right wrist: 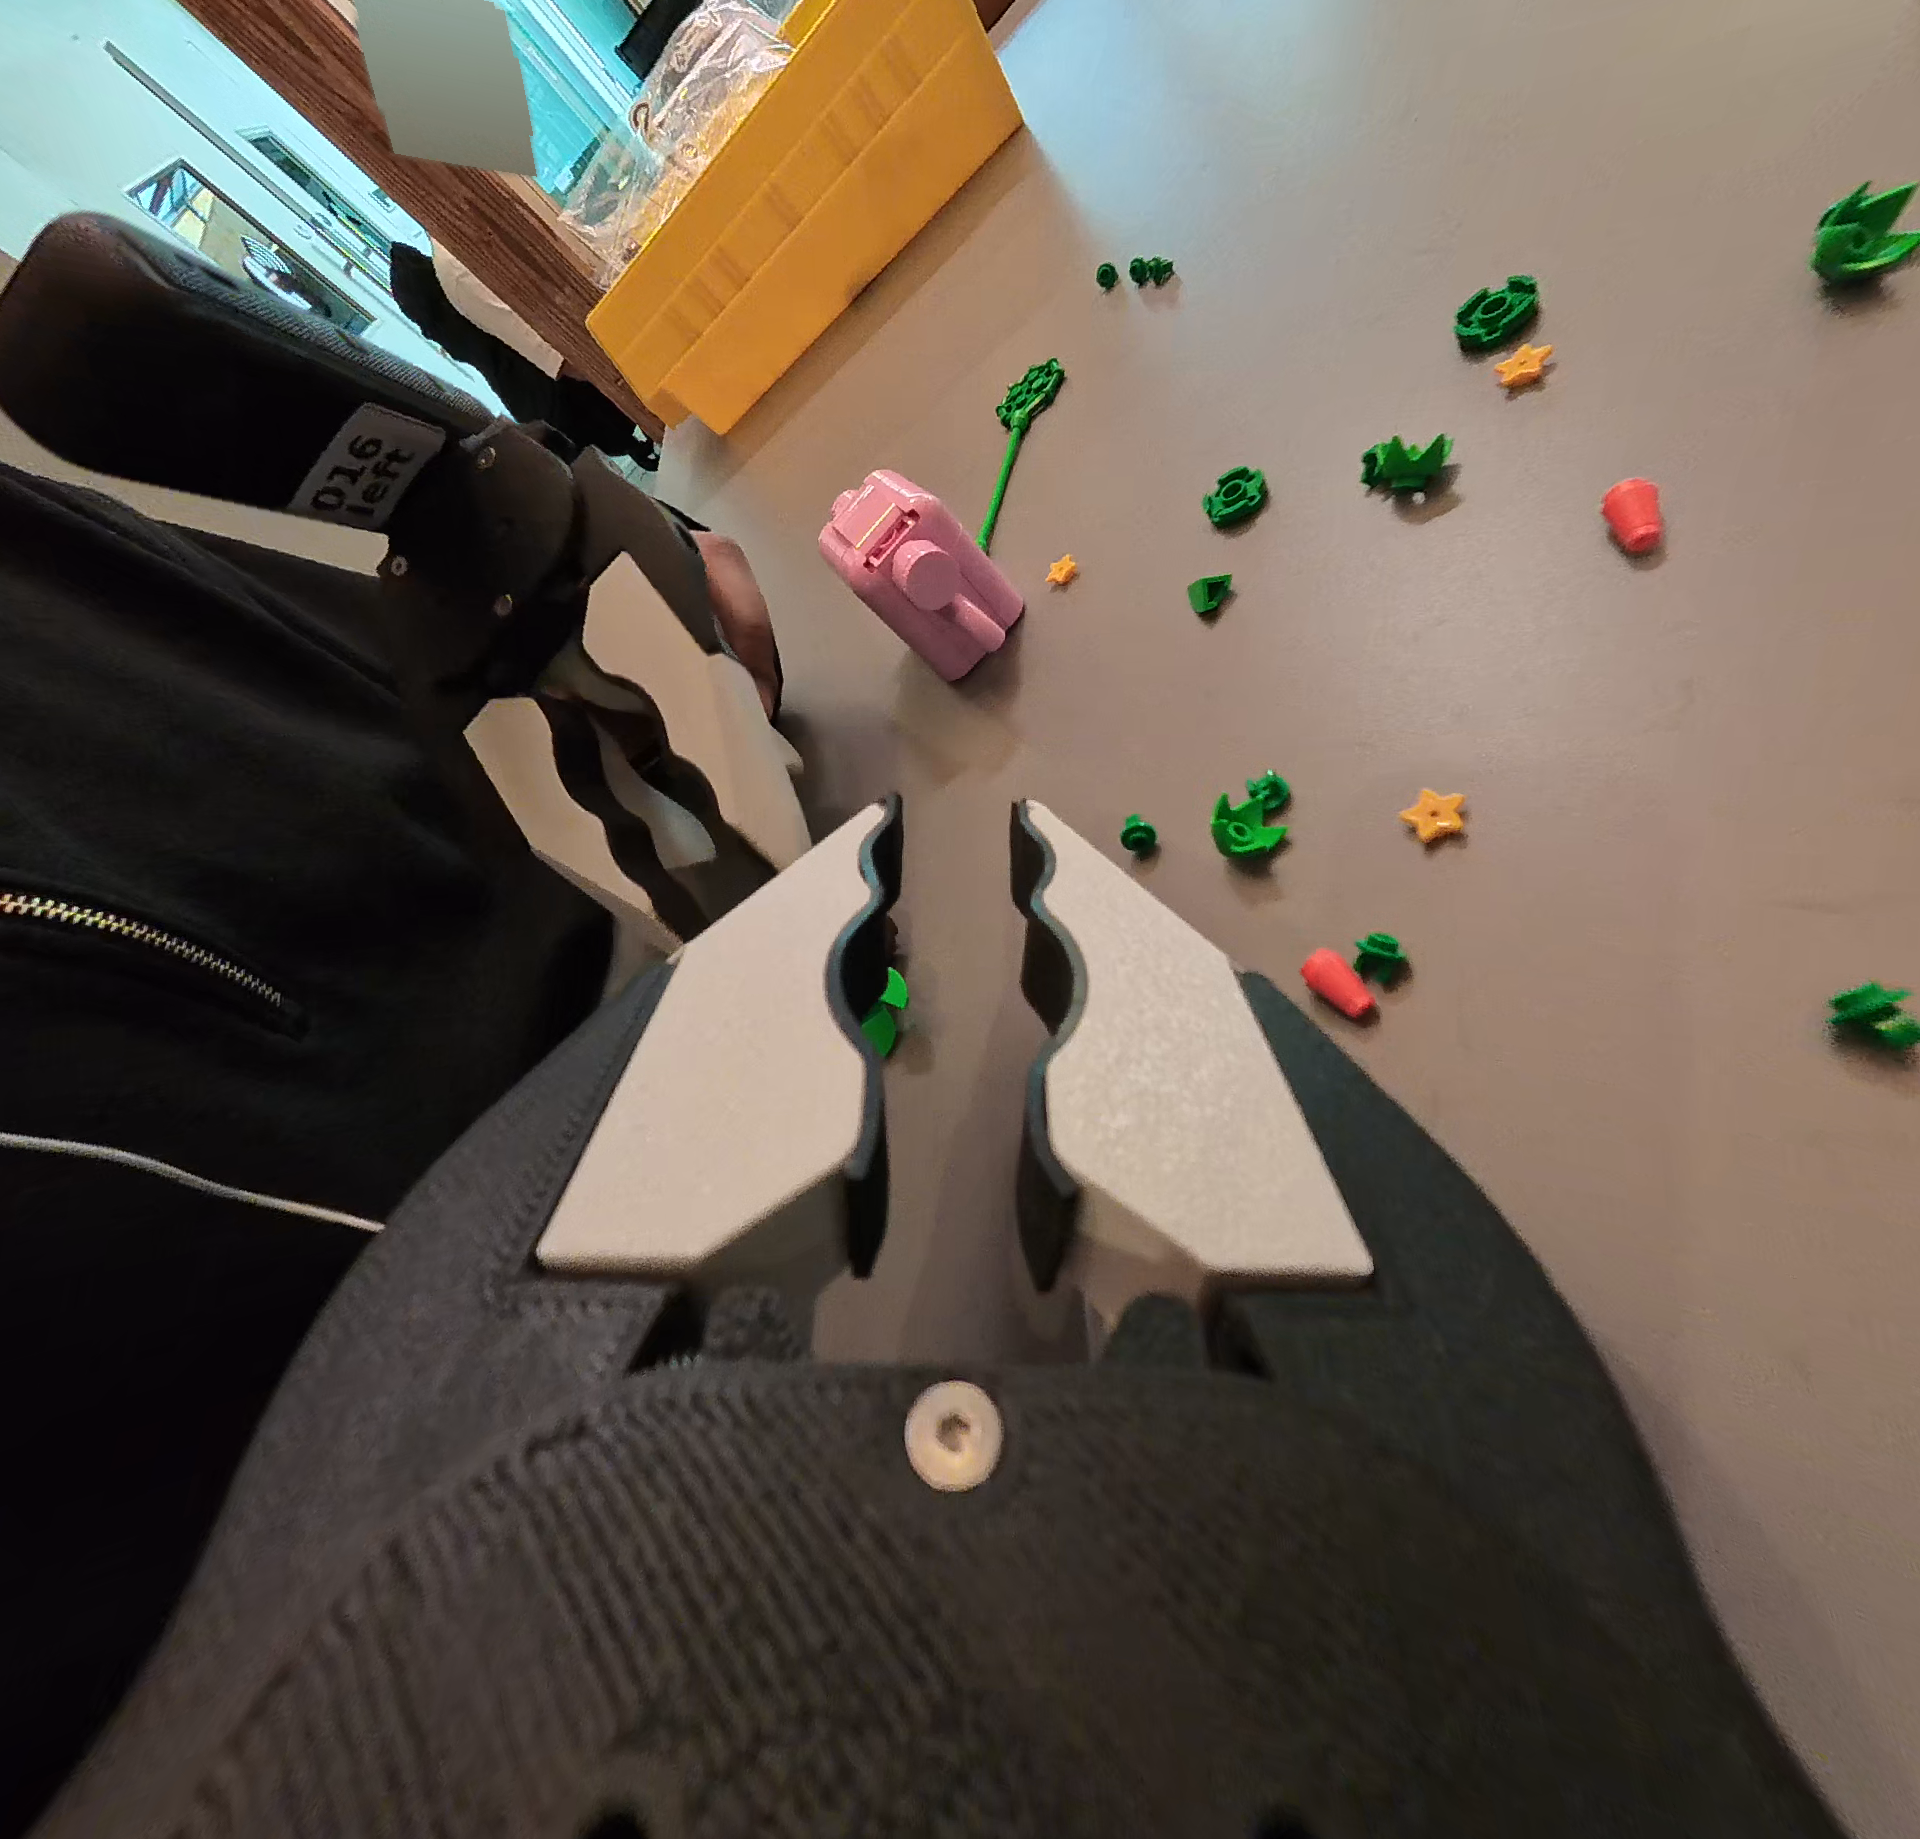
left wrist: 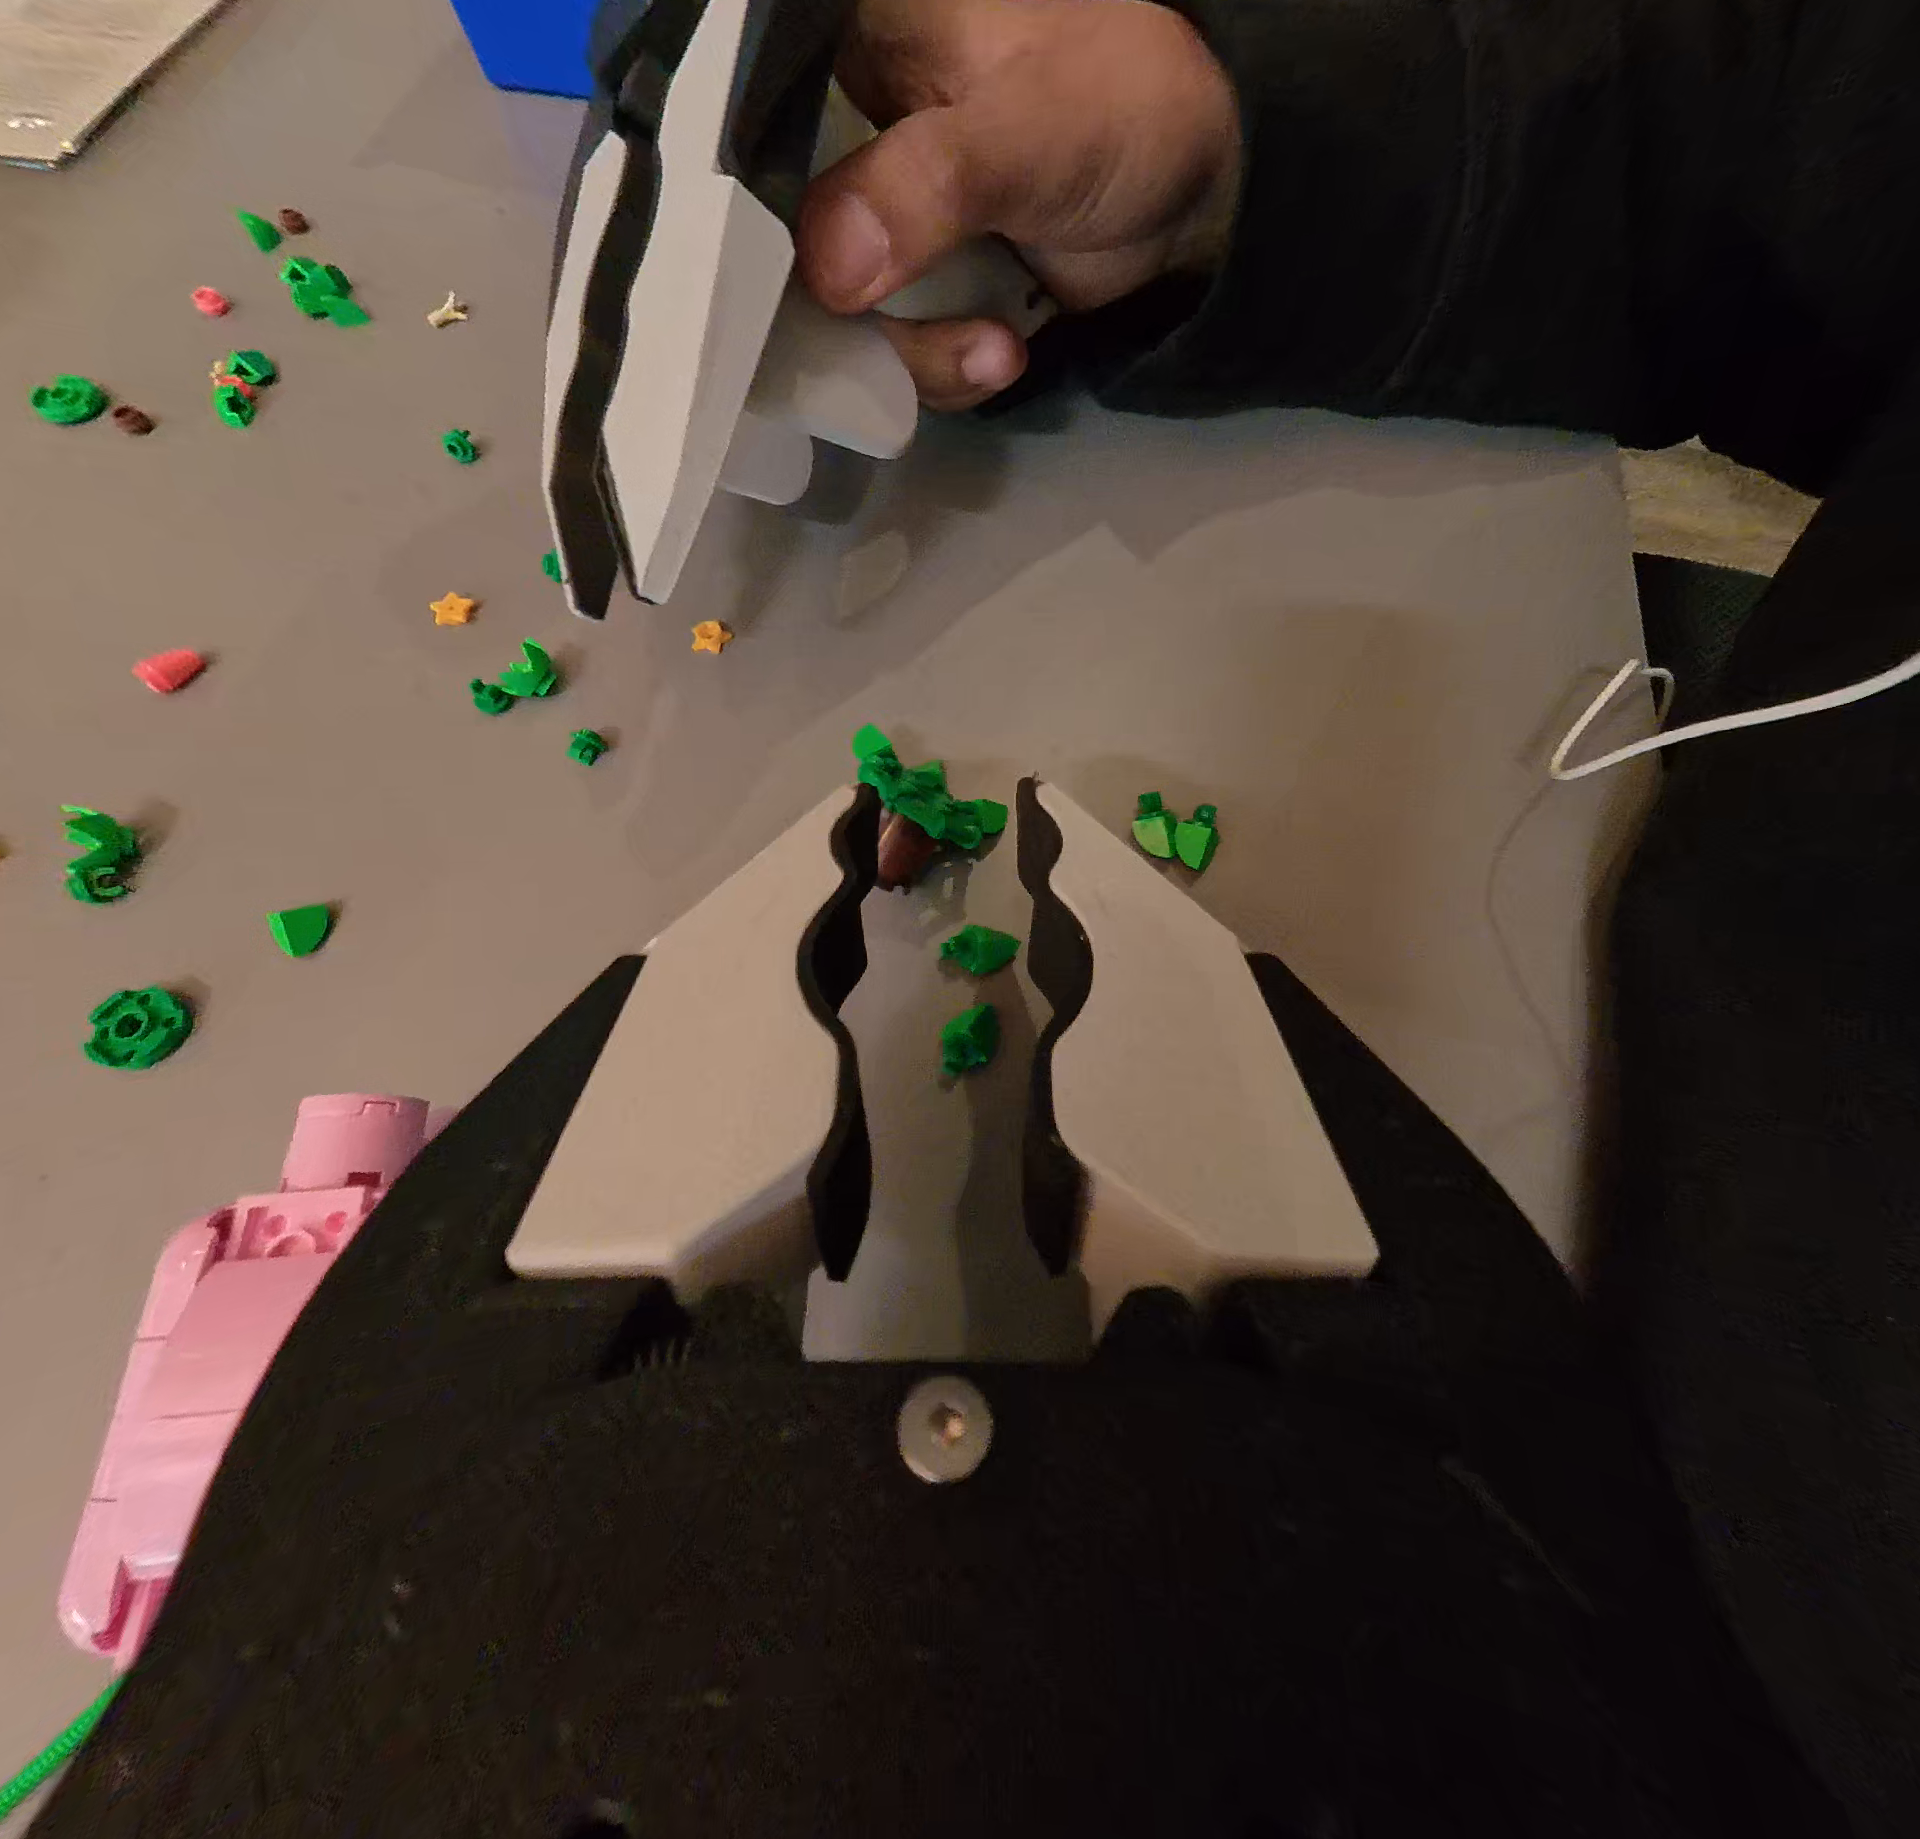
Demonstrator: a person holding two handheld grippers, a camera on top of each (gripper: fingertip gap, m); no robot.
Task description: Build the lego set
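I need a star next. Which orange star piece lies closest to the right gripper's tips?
In the left wrist view, both orange stars flank the right gripper; the star at its left and the one at its right look about equally near.

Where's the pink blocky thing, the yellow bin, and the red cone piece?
Pink blocky lego build [right wrist: 920,576], right wrist view, on its round knob.
Yellow plastic bin [right wrist: 821,179], right wrist view, on its ribbed side wall.
Red lego cone [right wrist: 1631,515], right wrist view, on its body.

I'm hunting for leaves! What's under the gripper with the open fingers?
Between the left gripper's open fingers lie a leafy green clump on a brown stem and two loose green leaf pieces on the grey table. Whatever lies beneath the gripper's black body is covered.
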